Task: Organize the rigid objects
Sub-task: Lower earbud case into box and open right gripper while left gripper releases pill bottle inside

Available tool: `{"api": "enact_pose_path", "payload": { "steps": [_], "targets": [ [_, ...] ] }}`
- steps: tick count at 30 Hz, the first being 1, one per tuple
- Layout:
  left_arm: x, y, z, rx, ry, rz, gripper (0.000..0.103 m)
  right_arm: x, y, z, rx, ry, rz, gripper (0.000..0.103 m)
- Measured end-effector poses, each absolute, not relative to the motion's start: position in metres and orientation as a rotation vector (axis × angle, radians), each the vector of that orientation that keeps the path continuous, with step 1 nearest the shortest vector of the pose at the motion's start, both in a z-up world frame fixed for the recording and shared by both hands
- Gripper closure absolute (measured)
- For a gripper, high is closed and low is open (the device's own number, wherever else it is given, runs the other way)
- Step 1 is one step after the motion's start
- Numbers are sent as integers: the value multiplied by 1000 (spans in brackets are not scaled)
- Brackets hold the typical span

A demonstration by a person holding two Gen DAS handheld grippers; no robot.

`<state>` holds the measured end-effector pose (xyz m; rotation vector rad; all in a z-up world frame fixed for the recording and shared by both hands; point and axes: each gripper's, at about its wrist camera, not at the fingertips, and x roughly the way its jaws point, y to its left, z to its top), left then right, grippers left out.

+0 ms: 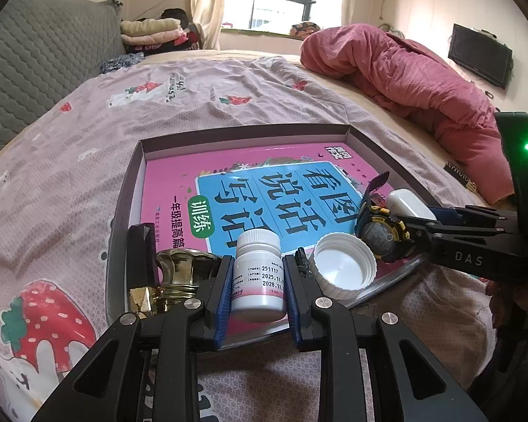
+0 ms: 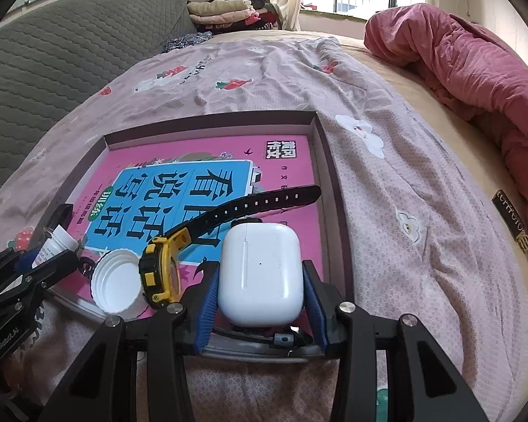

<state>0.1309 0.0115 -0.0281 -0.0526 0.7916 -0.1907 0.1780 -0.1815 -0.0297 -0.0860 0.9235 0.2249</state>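
Both grippers are closed on something over the near edge of a shallow box tray (image 1: 355, 133). From its own camera, the left gripper (image 1: 257, 288) clamps a small white pill bottle (image 1: 258, 274) upright between its blue pads, cap on, printed dates facing the lens. Just left of that gripper stand a gold-coloured ornament (image 1: 179, 274) and a dark faceted piece (image 1: 142, 253); the right wrist view does not show the ornament. Just right of it lies an upturned white ribbed lid (image 1: 345, 267), and beyond that a yellow-and-black watch (image 1: 383, 235).

The right gripper (image 2: 260, 281) pinches a white earbud case (image 2: 260, 274) at its sides, jaws about half spread. Only this view shows the case whole; the left wrist camera catches just its top behind the watch. To this gripper's left the watch stands on edge, strap reaching away across a pink book (image 2: 299, 147) lining the tray. Around the tray spreads a strawberry-print sheet (image 2: 264, 66), with a red quilt (image 2: 475, 70) heaped far right.
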Motion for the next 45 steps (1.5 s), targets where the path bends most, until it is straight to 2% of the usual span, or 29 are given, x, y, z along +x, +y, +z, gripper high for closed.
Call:
{"api": "enact_pose_path", "payload": {
  "steps": [12,19,28,42,44,45],
  "targets": [
    [131,12,-28,-56,793,-192,76,180,-183,-28,-56,946,227,58],
    [131,12,-29,-58,795,-194,76,172,-185,-19,-87,898,230,48],
    [130,12,-31,-83,799,-204,76,154,-197,2,-23,839,226,48],
    [132,16,-34,-135,835,-230,73,138,-181,3,-13,822,264,48],
    [130,16,-33,-135,828,-224,69,137,-179,4,-12,818,269,48],
    [129,15,-31,-127,821,-211,58,135,-179,5,-13,815,272,48]
  ]
}}
